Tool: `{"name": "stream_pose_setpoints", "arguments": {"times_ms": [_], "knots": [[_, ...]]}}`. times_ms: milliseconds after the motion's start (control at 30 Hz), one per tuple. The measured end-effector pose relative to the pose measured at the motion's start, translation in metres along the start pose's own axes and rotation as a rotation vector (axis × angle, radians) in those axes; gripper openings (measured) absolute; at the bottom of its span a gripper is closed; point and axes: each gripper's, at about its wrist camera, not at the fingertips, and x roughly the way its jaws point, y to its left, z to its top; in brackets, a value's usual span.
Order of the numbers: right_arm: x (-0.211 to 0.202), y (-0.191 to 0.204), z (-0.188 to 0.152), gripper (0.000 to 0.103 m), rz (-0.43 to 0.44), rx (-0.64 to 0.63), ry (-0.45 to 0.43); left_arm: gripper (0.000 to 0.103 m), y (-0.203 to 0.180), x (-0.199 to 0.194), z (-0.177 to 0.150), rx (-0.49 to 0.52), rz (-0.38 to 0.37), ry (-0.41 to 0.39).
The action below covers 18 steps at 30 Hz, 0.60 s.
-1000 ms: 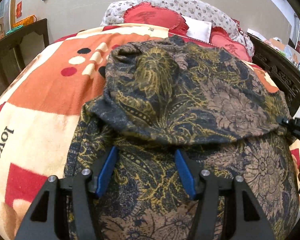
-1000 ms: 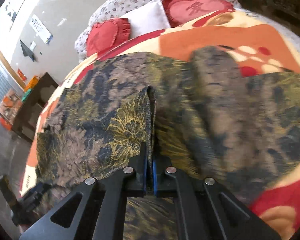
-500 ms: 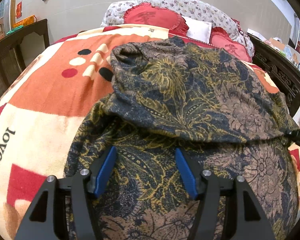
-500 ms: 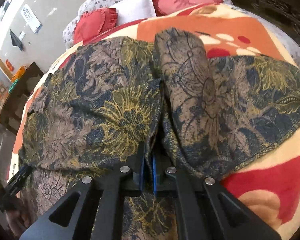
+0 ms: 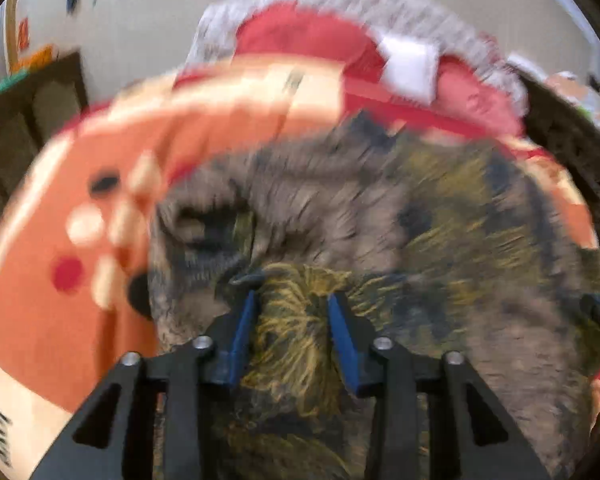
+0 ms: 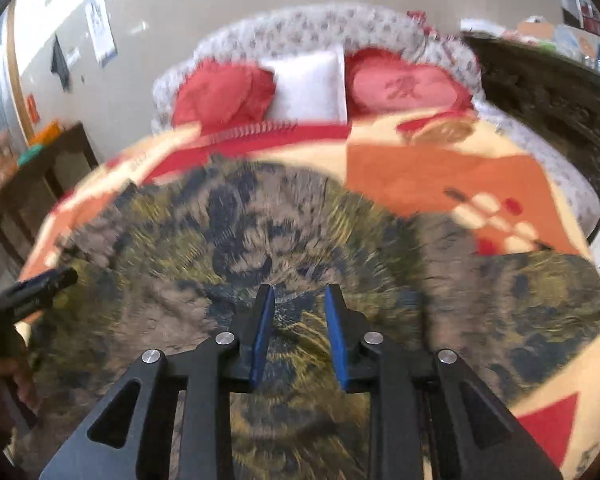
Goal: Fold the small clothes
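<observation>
On the blanket (image 6: 440, 168) lies my garment (image 6: 240, 240), spread out, both views pretty blurry. Only the left cam shows a bunched fold of it sitting between my left gripper's (image 5: 294, 300) parted pads, which aren't clamped. My right gripper (image 6: 299, 294) is partly open too, holding nothing, cloth right under it. Pillows (image 6: 304, 84) sit beyond.
</observation>
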Motion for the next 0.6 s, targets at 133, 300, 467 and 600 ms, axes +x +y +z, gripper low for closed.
{"name": "stream_pose_setpoints", "arguments": {"times_ms": [133, 300, 467, 600], "knots": [[0.018, -0.009, -0.019, 0.028, 0.002, 0.005, -0.022, 0.039, -0.003, 0.001, -0.004, 0.013, 0.015, -0.046], [0.012, -0.012, -0.015, 0.032, 0.031, 0.012, 0.004, 0.040, -0.006, -0.006, -0.002, 0.039, 0.020, -0.034], [-0.043, 0.005, -0.022, 0.034, 0.036, -0.041, -0.050, 0.057, -0.006, -0.061, -0.017, 0.034, -0.044, -0.082], [-0.018, 0.021, -0.054, 0.048, 0.000, -0.135, 0.130, 0.062, -0.015, -0.053, -0.050, 0.091, -0.010, -0.013]]}}
